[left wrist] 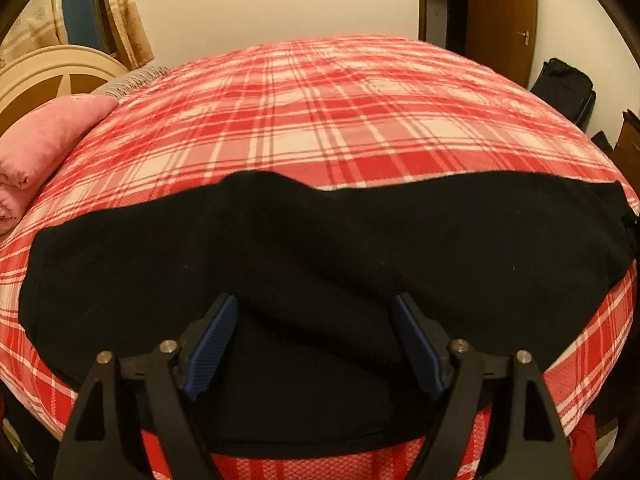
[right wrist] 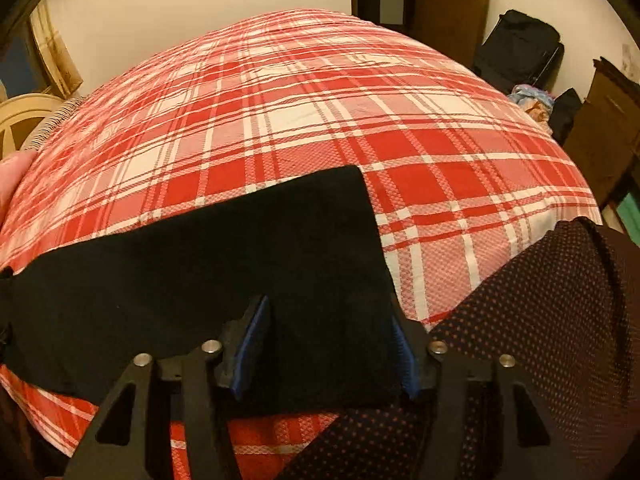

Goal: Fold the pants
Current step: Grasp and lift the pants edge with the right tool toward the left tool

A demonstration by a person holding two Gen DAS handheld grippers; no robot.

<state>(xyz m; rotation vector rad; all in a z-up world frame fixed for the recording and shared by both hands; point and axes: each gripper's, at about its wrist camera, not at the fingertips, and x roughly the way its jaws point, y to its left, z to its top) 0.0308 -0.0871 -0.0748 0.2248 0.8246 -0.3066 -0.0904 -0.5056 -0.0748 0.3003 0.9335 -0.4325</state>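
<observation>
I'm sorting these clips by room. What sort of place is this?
Most likely a home bedroom. Black pants lie spread on a bed under a red-and-white plaid bedspread, a rolled pink blanket sits by a cream headboard, and a brown wooden door stands behind.

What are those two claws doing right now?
Left gripper: open above the black pants, gripping nothing.
Right gripper: open above the pants, gripping nothing.

Black pants, folds lost in the dark

The black pants (left wrist: pixel 328 248) read as one flat dark mass, so seams and layers cannot be told. Their near edge is covered by the left gripper (left wrist: pixel 314 304) and the right gripper (right wrist: pixel 330 312); the pink bedding (left wrist: pixel 44 140) is cut by the frame edge.
</observation>
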